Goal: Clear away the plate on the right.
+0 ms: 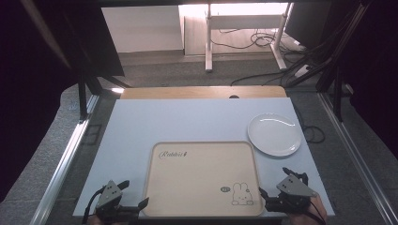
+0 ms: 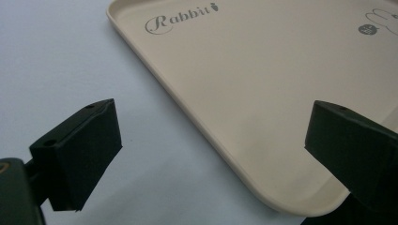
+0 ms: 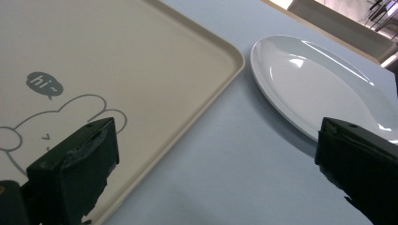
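Observation:
A beige tray (image 1: 202, 176) printed with "Rabbit" and a rabbit drawing lies flat at the table's near middle, with nothing on it. A white plate (image 1: 274, 134), also bare, sits just past the tray's far right corner. My left gripper (image 1: 133, 193) rests open at the tray's near left corner. In the left gripper view the tray's rim (image 2: 220, 154) runs between the spread jaws of that gripper (image 2: 211, 145). My right gripper (image 1: 277, 182) stands open off the tray's near right corner. Its own view has the tray (image 3: 117, 56) at left and the plate (image 3: 319, 84) at right of the gripper (image 3: 216, 154).
The tray and plate lie on a pale blue table top (image 1: 187, 122) with a wooden strip (image 1: 202, 92) along its far edge. Metal frame rails (image 1: 65, 159) run along both sides. Beyond the table stand a desk leg (image 1: 209, 42) and loose cables (image 1: 263, 40) on the floor.

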A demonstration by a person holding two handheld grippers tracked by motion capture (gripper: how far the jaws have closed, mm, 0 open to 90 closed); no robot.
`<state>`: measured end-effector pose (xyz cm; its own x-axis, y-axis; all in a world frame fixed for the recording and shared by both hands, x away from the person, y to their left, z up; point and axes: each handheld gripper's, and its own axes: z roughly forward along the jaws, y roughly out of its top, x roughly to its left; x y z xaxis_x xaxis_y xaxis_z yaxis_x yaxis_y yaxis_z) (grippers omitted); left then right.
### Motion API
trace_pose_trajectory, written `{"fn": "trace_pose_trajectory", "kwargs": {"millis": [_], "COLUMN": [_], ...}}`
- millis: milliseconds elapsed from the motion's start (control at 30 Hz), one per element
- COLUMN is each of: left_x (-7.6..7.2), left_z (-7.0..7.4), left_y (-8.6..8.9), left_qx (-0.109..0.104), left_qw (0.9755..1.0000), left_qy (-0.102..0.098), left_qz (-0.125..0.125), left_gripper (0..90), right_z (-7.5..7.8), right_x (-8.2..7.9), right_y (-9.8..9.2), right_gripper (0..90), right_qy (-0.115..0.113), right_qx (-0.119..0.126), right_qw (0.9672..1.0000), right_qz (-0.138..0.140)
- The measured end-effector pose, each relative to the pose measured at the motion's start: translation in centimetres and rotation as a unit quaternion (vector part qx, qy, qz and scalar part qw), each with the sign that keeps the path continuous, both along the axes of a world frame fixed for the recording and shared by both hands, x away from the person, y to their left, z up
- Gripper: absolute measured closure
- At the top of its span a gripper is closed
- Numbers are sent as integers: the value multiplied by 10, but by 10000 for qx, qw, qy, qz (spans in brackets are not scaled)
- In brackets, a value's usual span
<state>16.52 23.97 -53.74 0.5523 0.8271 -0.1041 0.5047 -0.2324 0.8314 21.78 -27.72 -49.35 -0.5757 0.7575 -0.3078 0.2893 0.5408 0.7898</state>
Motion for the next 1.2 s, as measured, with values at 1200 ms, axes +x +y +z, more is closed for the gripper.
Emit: {"fn": "trace_pose_trajectory", "kwargs": {"millis": [1200], "left_x": [0], "left_z": [0], "left_y": [0], "left_qx": [0], "left_qw": [10000], "left_qy": [12], "left_qz": [12], "left_gripper": [35], "right_z": [13], "right_x": [32], "right_y": [-1], "right_gripper": [0], "right_qy": [-159], "right_qx": [-497], "right_qw": [9980], "right_qz": [-368]}}
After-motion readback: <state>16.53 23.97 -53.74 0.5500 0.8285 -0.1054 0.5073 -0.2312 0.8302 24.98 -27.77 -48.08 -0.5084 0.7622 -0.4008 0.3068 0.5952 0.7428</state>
